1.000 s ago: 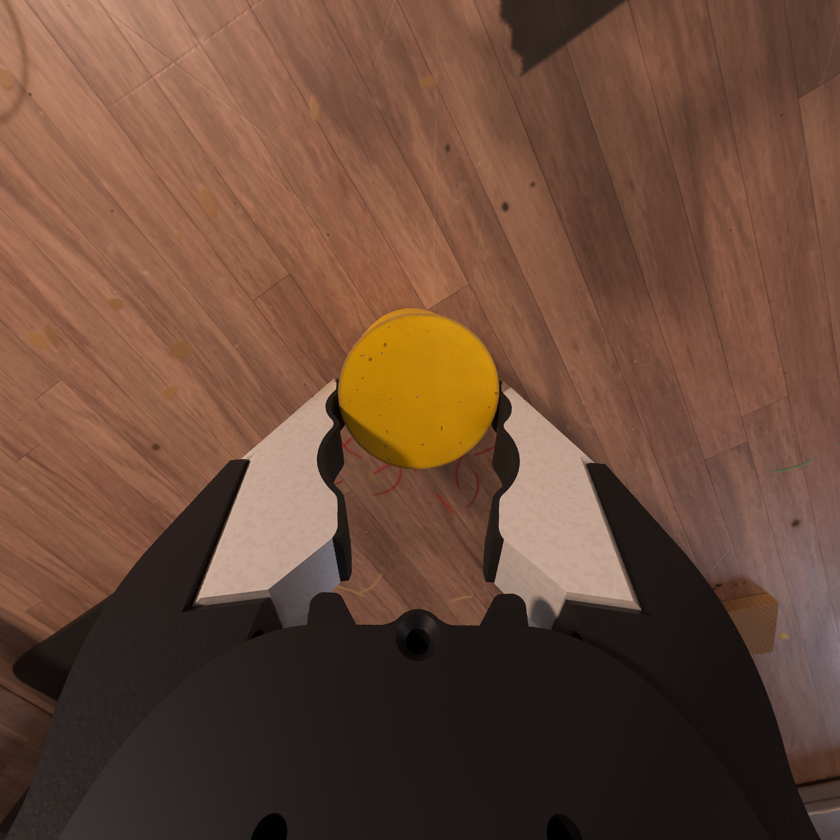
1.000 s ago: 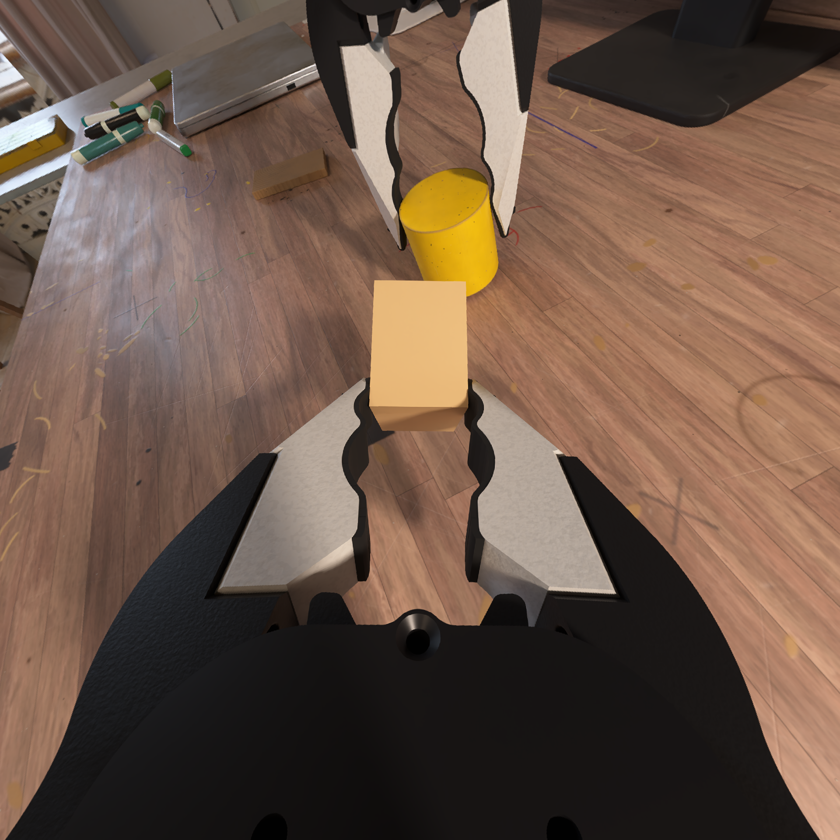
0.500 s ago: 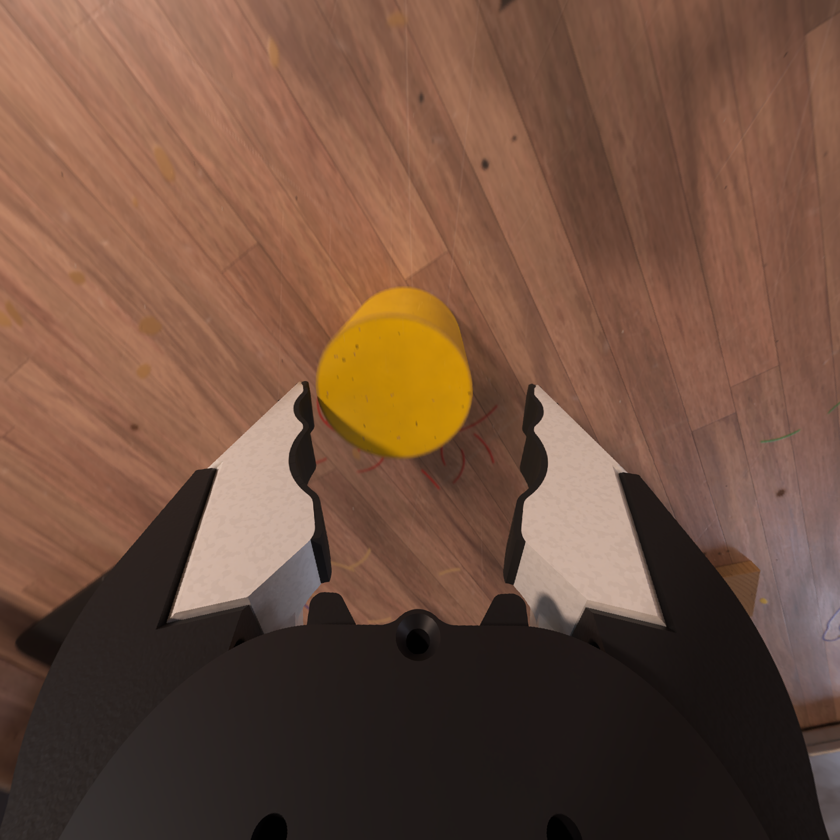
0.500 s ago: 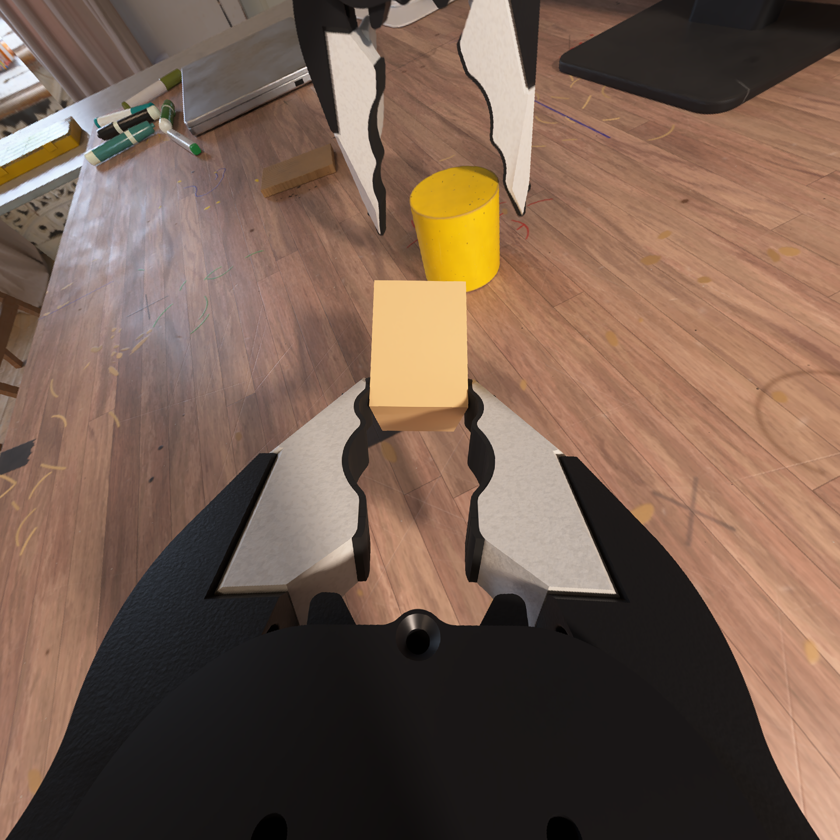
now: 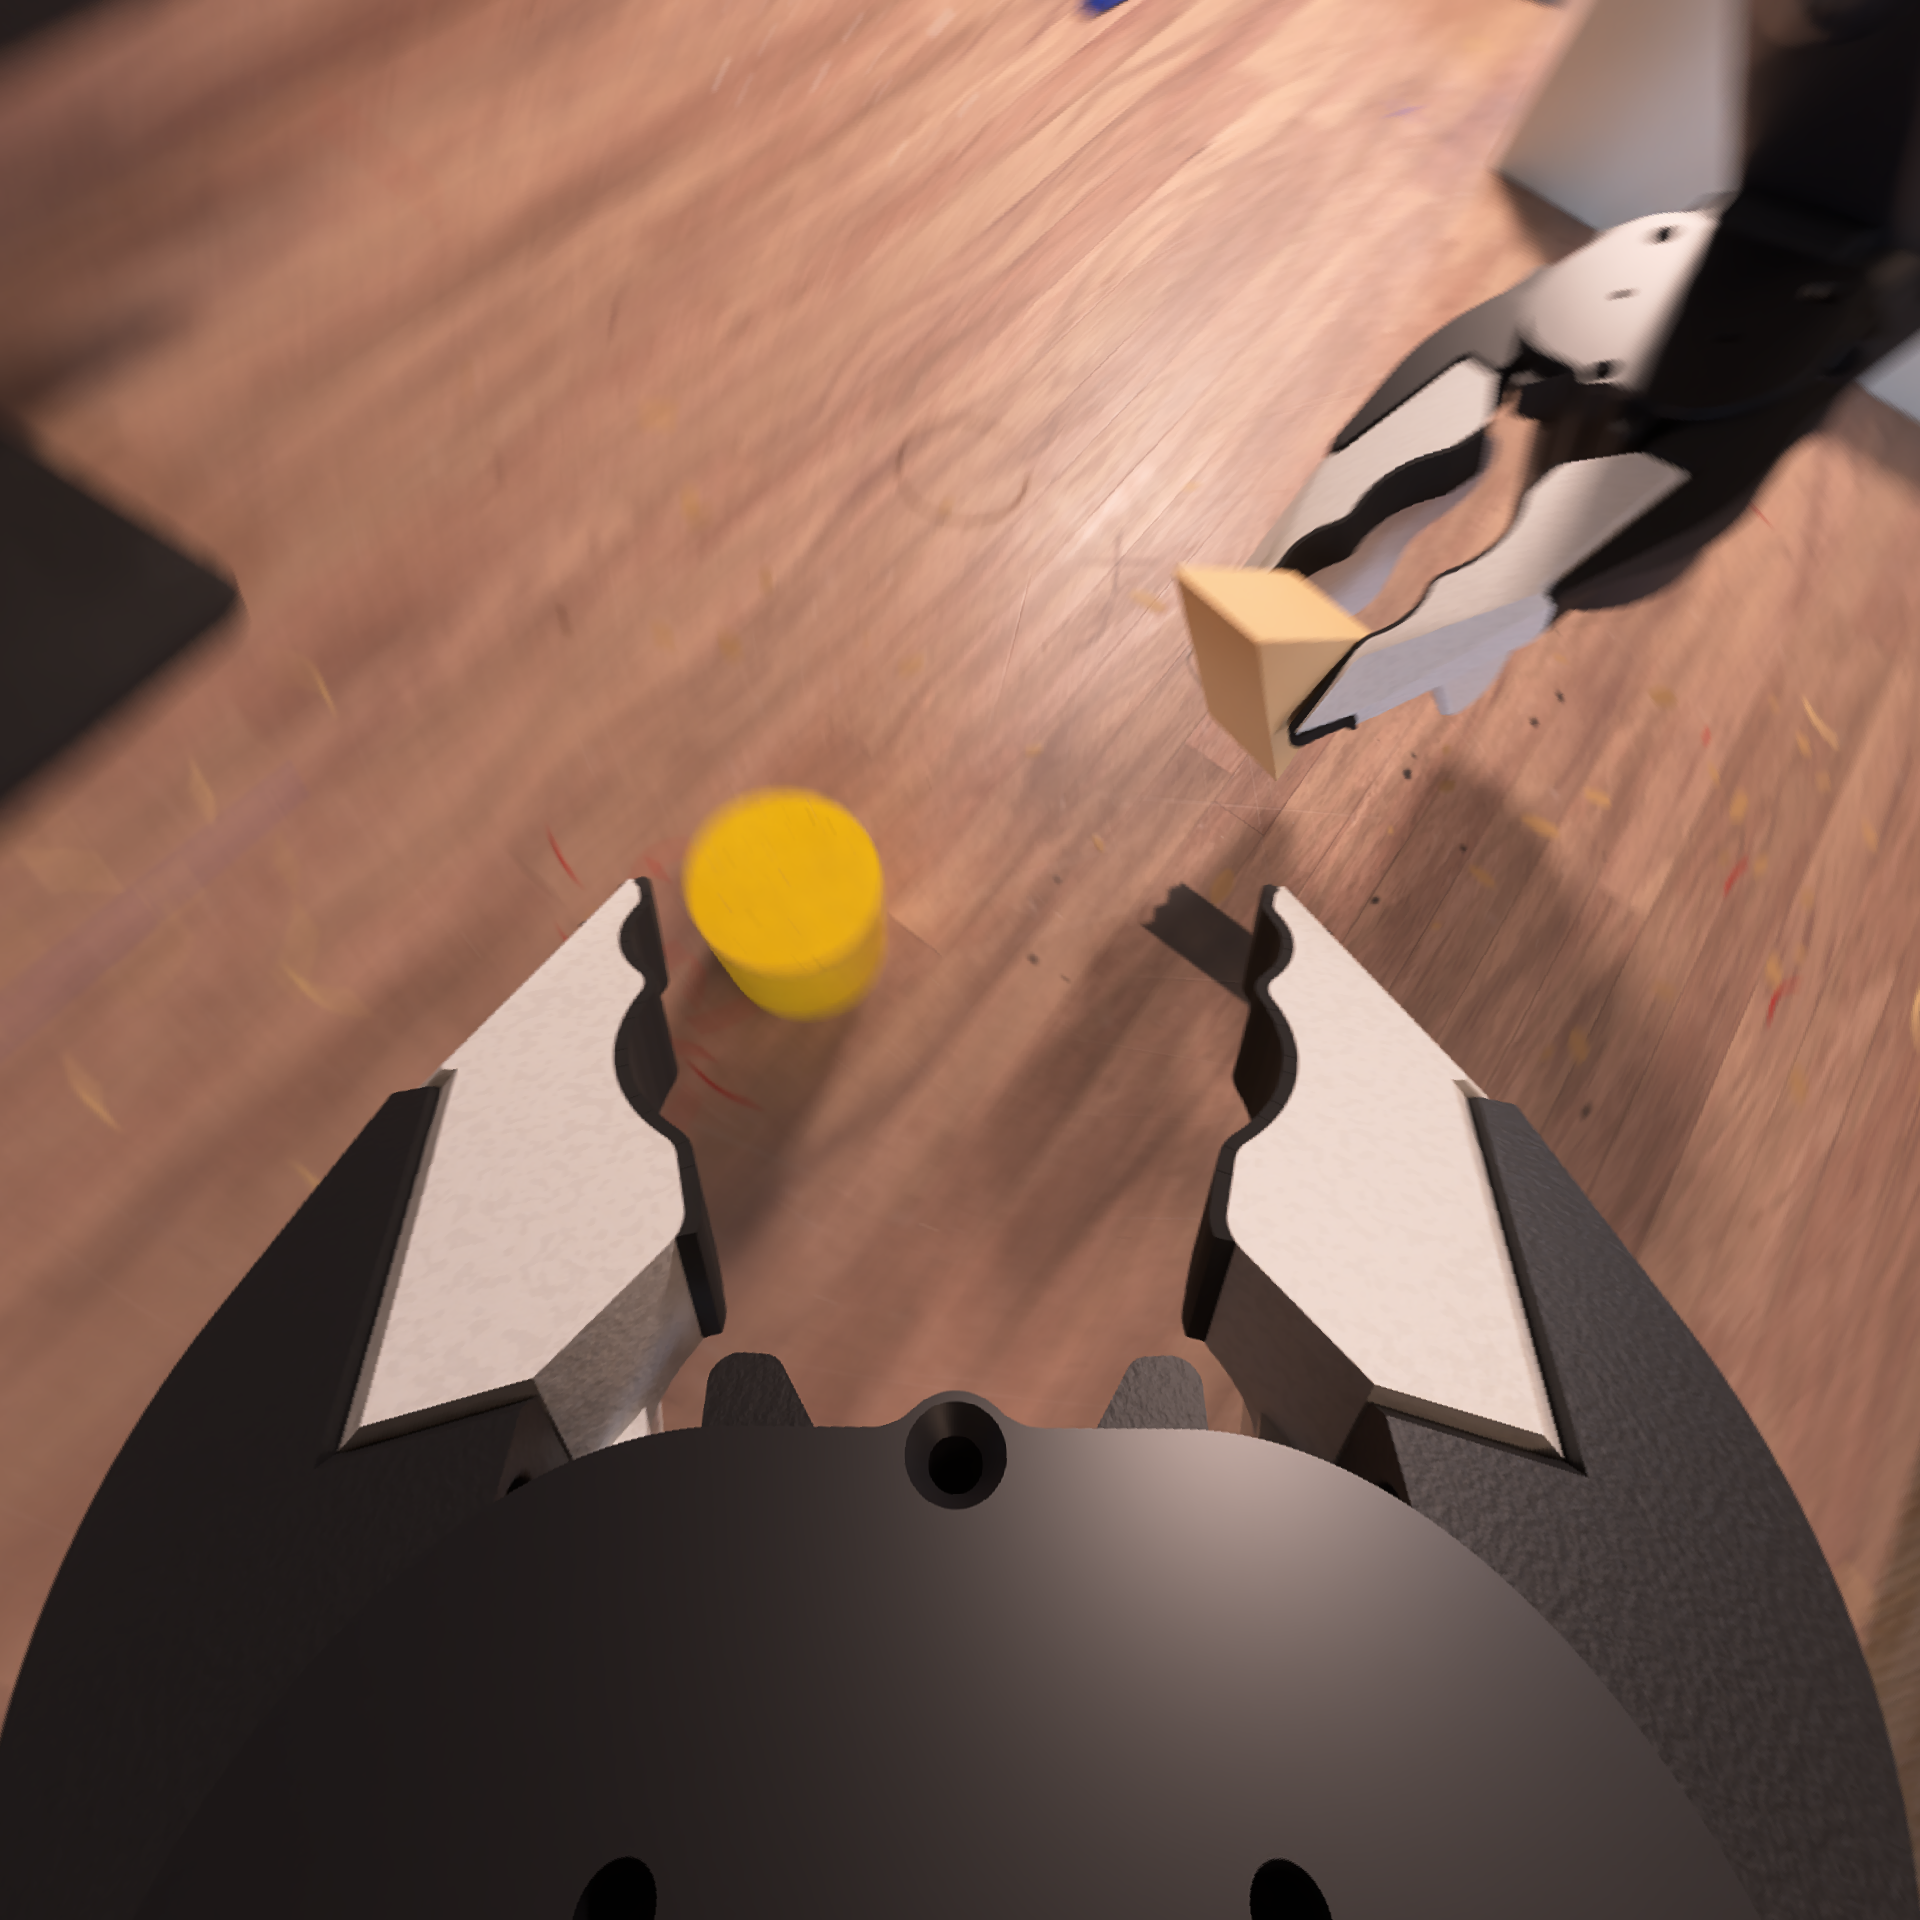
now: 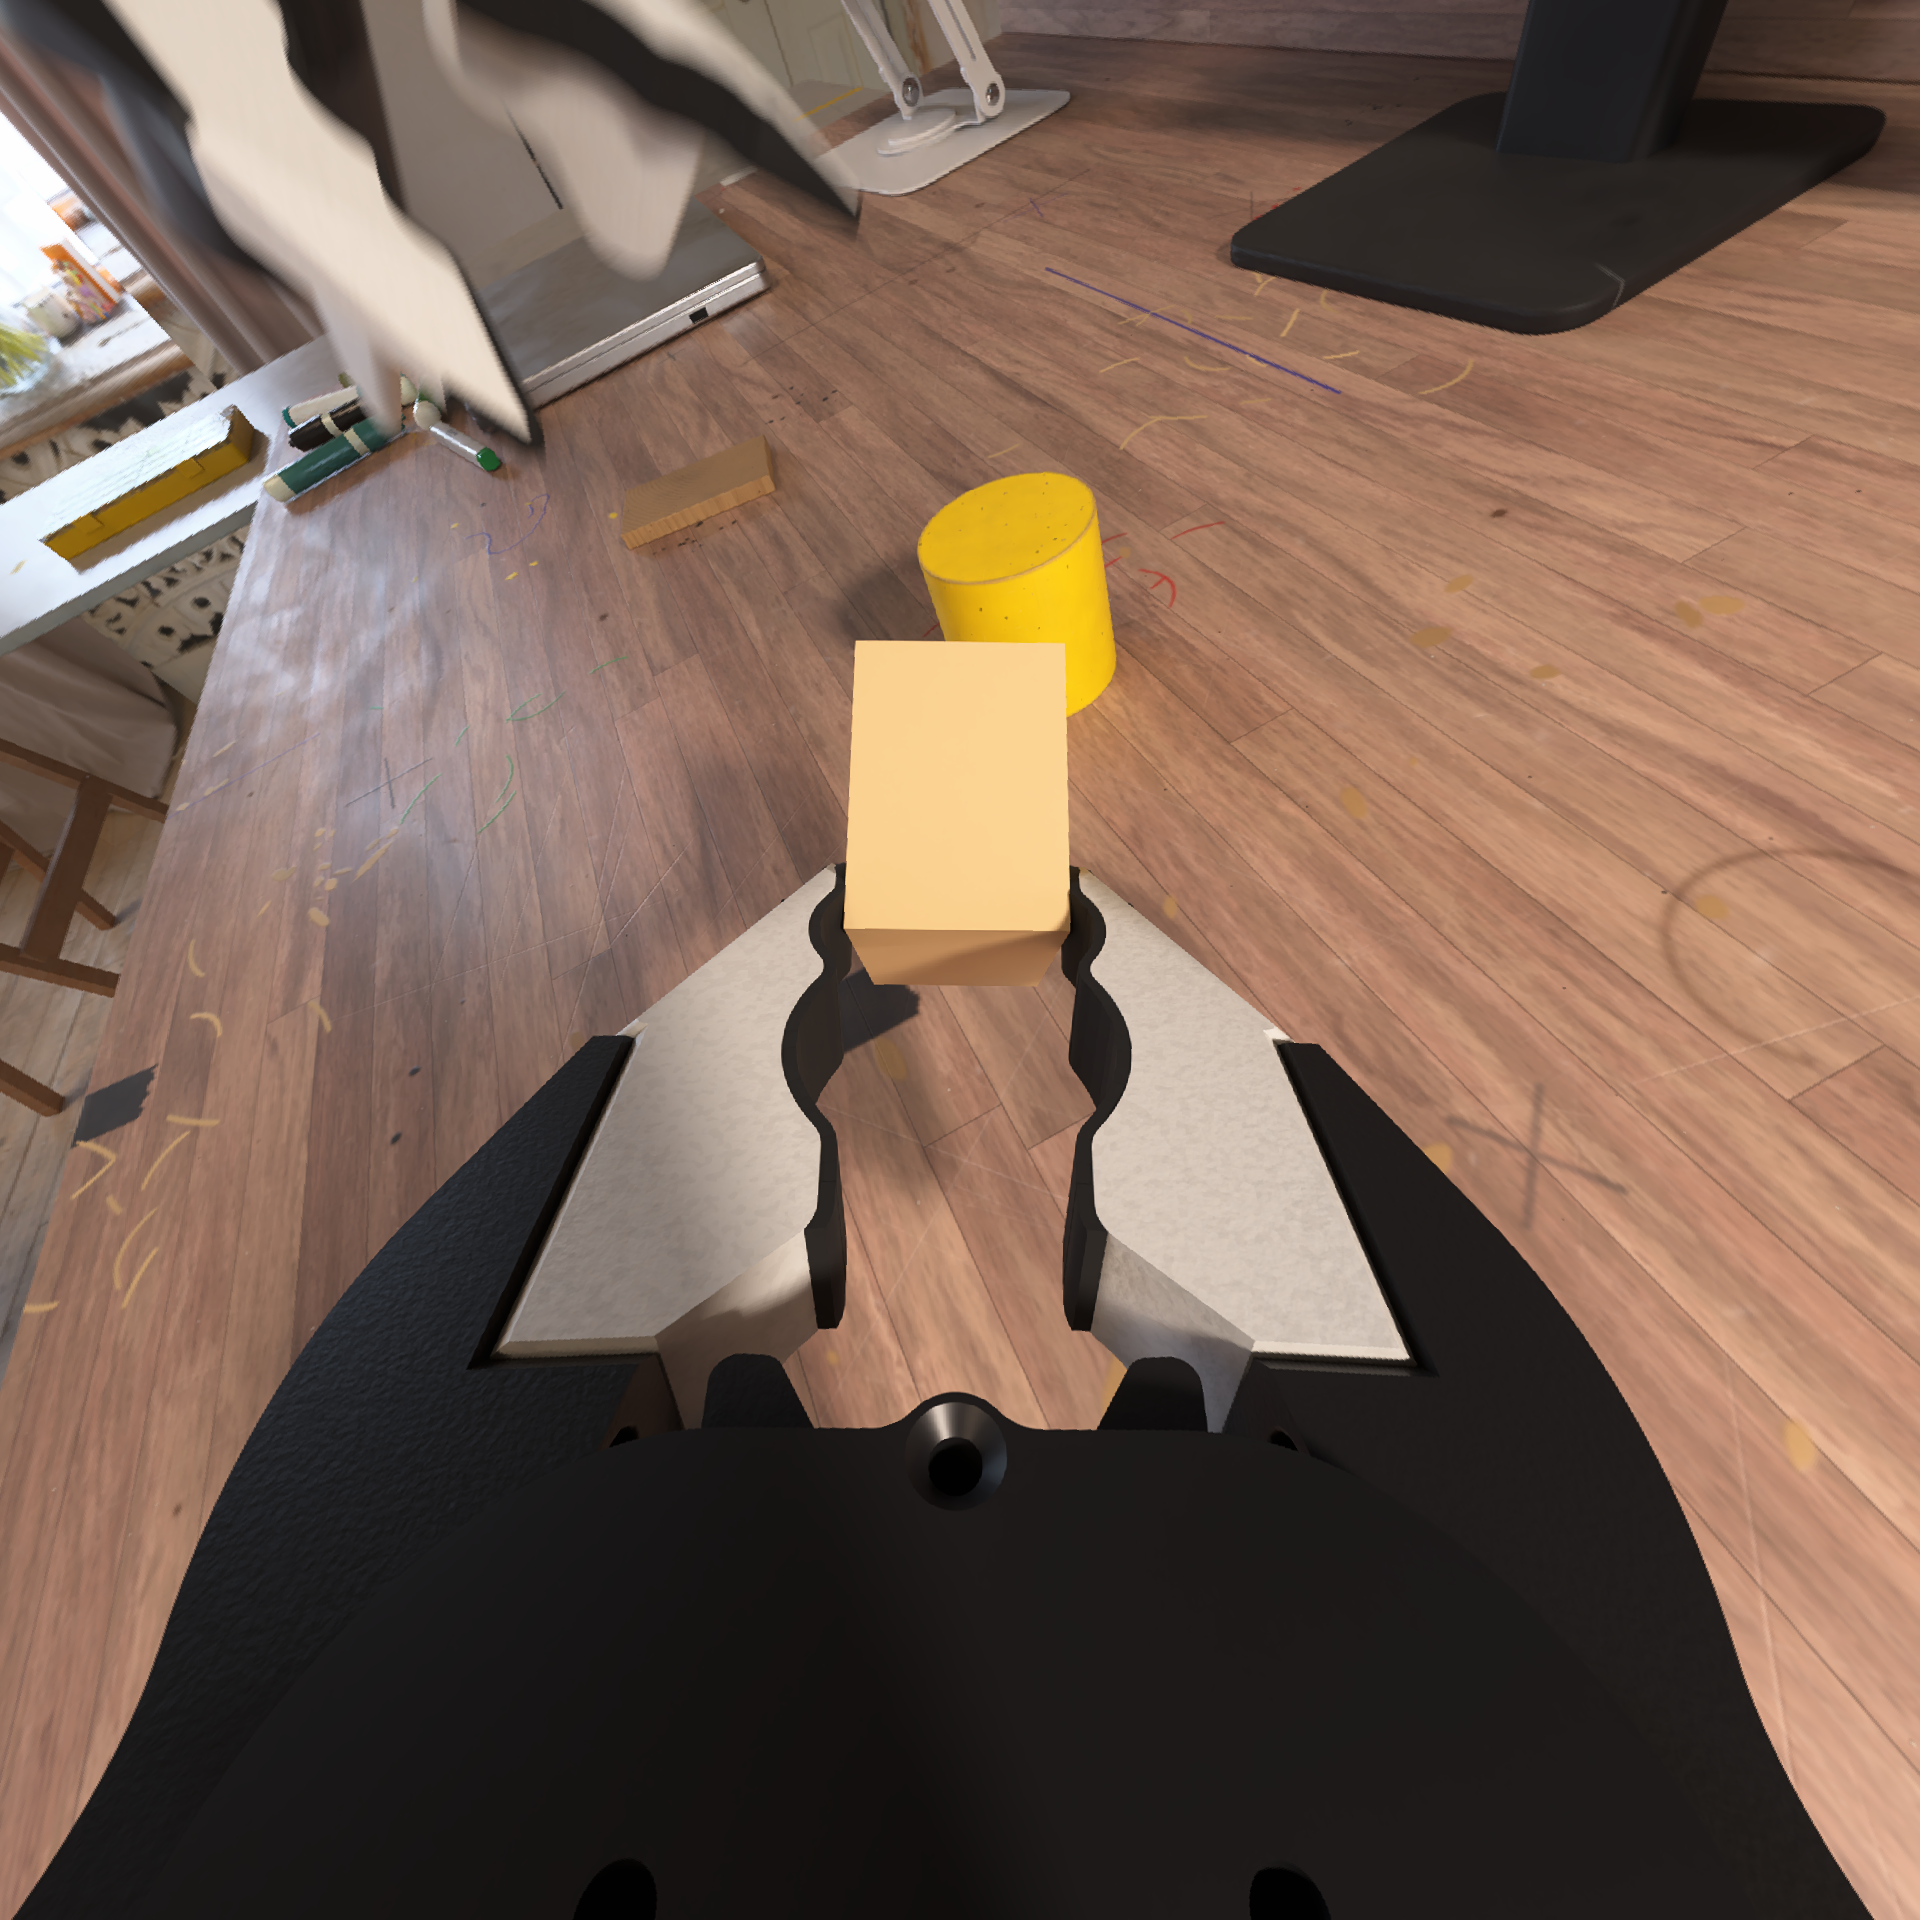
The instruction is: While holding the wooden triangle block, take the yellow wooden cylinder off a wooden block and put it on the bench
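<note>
- The left hand-held gripper (image 5: 954,914) is hanging above the tabletop (image 5: 935,312) with its two fingers spread wide and nothing between them.
- The yellow wooden cylinder (image 5: 787,902) is standing upright on the tabletop, just beyond the tip of the left hand-held gripper's left finger and apart from both fingers; its outline is blurring in the left wrist view.
- In the right wrist view the yellow wooden cylinder (image 6: 1020,582) is sitting on bare wood, with small red scribbles beside its base.
- The right hand-held gripper (image 6: 956,920) is clamping the wooden triangle block (image 6: 956,790) between its fingertips, well clear of the tabletop.
- From the left wrist view the wooden triangle block (image 5: 1262,665) is showing its wedge face, pinched at the tips of the right hand-held gripper (image 5: 1325,649).
- A flat wooden block (image 6: 698,492) is lying on the tabletop to the left of the cylinder, apart from it.
- Farther left, several markers (image 6: 353,436) are lying beside a silver laptop (image 6: 623,301).
- A black stand base (image 6: 1558,197) is resting at the far right.
</note>
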